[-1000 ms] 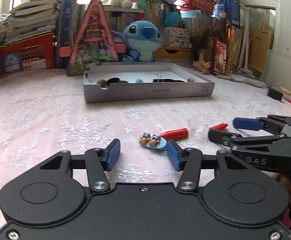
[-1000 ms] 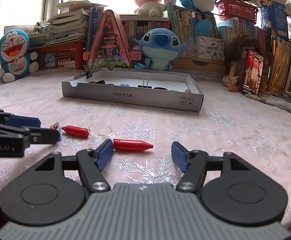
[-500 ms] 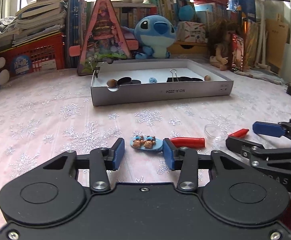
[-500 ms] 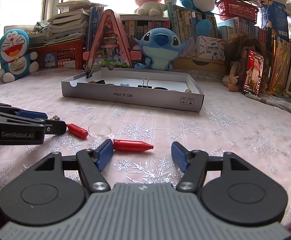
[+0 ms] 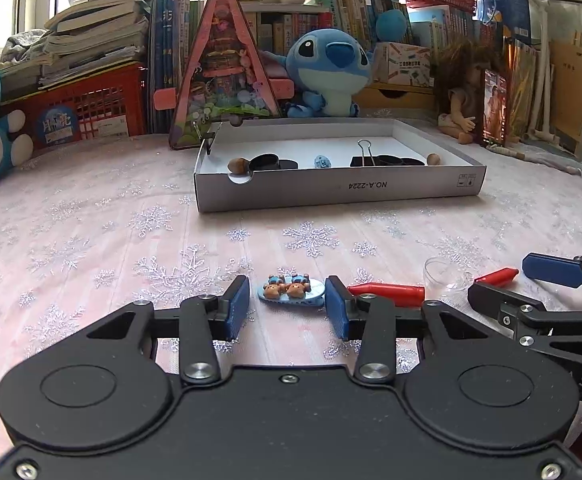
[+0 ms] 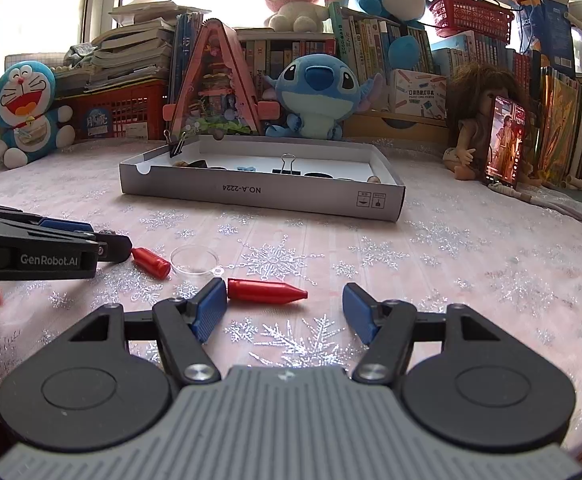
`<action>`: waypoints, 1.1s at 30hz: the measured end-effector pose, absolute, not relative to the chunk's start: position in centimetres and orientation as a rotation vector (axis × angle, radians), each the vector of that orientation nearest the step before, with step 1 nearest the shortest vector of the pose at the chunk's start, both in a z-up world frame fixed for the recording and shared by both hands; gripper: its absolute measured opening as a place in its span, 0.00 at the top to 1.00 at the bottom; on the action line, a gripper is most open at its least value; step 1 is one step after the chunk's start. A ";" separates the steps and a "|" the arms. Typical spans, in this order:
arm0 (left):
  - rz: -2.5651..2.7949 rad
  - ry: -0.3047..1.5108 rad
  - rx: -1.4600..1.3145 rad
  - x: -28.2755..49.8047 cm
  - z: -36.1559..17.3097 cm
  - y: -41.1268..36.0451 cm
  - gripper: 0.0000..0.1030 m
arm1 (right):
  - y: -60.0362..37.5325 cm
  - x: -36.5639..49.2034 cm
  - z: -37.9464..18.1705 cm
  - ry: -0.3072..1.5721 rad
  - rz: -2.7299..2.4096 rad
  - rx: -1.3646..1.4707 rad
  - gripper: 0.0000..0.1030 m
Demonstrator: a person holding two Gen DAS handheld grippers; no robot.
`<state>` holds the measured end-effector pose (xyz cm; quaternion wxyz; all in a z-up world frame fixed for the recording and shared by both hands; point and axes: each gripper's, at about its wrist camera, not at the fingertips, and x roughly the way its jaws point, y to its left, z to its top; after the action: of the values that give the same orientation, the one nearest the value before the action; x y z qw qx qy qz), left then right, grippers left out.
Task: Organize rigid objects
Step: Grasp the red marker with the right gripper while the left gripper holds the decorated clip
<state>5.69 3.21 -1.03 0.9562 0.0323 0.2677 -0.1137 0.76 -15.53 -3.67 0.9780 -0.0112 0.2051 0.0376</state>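
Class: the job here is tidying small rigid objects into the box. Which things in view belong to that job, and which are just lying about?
Belongs to the job:
- bear hair clip, between the left claw pads
- two red pegs
- clear round lens
- grey box holding binder clips

Just lying about:
- Stitch plush
- Doraemon plush
- doll
- books

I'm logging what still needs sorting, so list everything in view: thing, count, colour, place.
hair clip: 1, light blue with brown bears, cloth, between the left claw's pads
crayon-shaped pieces: 2, red, cloth; second
clear dish: 1, transparent, between them
box tray: 1, grey-white, further back
binder clip: 1, black, in tray
nuts: 2, brown, tray ends
Stitch plush: 1, blue, behind tray
doll: 1, right
left claw: open
right claw: open
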 end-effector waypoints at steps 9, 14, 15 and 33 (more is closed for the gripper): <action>-0.211 0.536 0.067 5.5 -1.1 2.9 0.62 | -14.3 0.7 -3.5 0.405 0.049 -0.028 0.30; -0.214 0.533 0.068 5.5 -1.2 2.9 0.64 | -13.9 0.7 -3.6 0.406 0.025 -0.020 0.35; -0.215 0.532 0.068 5.4 -1.2 3.0 0.64 | -13.9 0.8 -3.6 0.405 0.024 -0.016 0.36; -0.223 0.563 0.001 6.1 -0.3 3.3 0.67 | -15.1 1.2 -2.3 0.379 0.015 0.005 0.52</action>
<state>6.07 3.28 -0.34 0.9545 0.0005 0.2771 -0.1099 1.25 -15.13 -2.32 0.9821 0.0023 0.1884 0.0075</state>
